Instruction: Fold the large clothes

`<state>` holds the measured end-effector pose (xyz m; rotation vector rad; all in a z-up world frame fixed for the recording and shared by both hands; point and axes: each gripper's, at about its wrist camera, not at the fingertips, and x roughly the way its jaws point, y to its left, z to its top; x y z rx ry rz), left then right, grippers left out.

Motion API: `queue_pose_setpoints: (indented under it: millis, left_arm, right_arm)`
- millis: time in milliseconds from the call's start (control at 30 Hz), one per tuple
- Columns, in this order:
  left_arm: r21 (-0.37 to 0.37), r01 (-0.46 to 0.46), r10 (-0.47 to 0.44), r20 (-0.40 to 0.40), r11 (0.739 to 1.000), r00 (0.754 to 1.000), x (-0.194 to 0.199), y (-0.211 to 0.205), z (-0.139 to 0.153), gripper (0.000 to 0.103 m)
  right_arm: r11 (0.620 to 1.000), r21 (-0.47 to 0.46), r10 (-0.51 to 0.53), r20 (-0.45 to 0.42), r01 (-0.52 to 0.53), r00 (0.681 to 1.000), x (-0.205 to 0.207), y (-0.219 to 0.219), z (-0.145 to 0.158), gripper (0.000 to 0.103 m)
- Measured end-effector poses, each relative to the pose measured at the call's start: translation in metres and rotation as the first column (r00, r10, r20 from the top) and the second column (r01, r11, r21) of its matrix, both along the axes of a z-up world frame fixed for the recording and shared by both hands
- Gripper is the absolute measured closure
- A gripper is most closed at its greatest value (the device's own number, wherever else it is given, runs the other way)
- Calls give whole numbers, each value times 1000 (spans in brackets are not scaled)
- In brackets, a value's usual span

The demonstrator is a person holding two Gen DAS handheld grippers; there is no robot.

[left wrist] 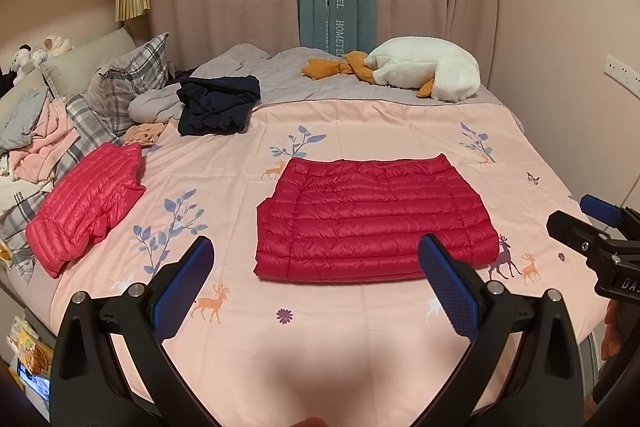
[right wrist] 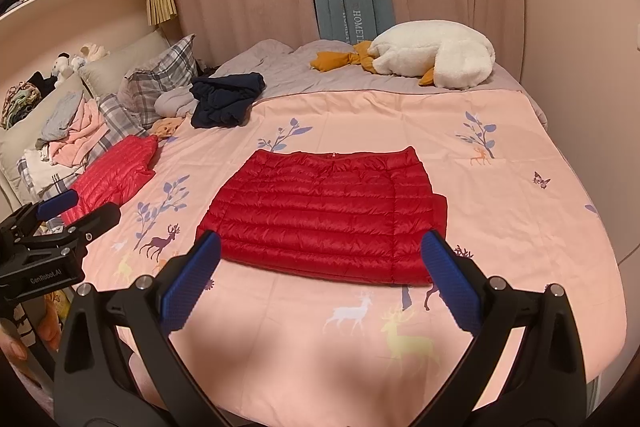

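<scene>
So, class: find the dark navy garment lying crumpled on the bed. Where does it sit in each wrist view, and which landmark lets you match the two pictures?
Left wrist view: the navy garment lies upper left of centre, beyond the folded red down jacket.
Right wrist view: the navy garment is again upper left of centre, beside the plaid pillow.
Shared landmark: the white goose plush by the curtains.

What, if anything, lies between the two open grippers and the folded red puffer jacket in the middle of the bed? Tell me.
Nothing visible does. Only bare pink printed bedspread lies between the left gripper, the right gripper and the red puffer jacket. The pink jacket and navy garment lie off to the left, clear of the path.
</scene>
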<state>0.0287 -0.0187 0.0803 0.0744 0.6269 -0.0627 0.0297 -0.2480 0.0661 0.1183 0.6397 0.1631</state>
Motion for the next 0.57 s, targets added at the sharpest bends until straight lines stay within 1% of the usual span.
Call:
queue_pose_setpoints:
  millis: [200, 567]
  left_arm:
    - [-9, 4, -4, 4, 1000, 1000, 0, 1, 1, 1]
    - [4, -16, 16, 7, 1000, 1000, 3, 1, 1, 1]
  right_arm:
    - [1000, 0, -1, 0, 1, 1000, -1, 1, -1, 2]
    - [1000, 1, 1, 5, -1, 1000, -2, 3, -3, 2]
